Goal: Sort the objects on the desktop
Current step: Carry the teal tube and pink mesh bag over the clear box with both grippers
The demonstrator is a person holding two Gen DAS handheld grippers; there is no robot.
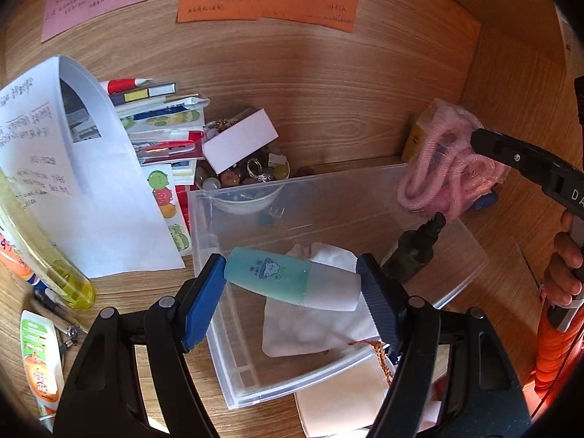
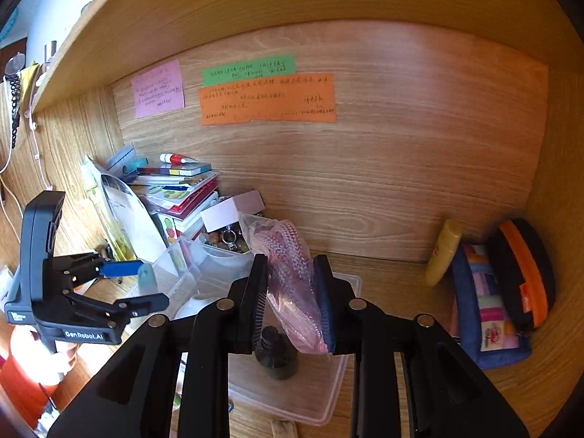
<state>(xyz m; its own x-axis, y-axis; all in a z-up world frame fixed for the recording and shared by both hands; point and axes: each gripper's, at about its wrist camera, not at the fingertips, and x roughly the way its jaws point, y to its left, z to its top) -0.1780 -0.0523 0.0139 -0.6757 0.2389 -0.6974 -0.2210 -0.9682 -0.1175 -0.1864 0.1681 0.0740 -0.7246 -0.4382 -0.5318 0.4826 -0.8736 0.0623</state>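
My left gripper is shut on a teal and white bottle, which lies crosswise between the blue pads above a clear plastic bin. A white cloth lies in that bin. The right wrist view shows the same bottle in the left gripper. My right gripper is shut on a clear bag of pink rope, also seen as the pink rope bag at the right. Just below it a dark small bottle stands on a clear lid.
Stacked booklets, a curled white sheet and a bowl of beads crowd the back left. A yellow bottle lies left. A yellow tube, a blue pouch and an orange-black case fill the right corner.
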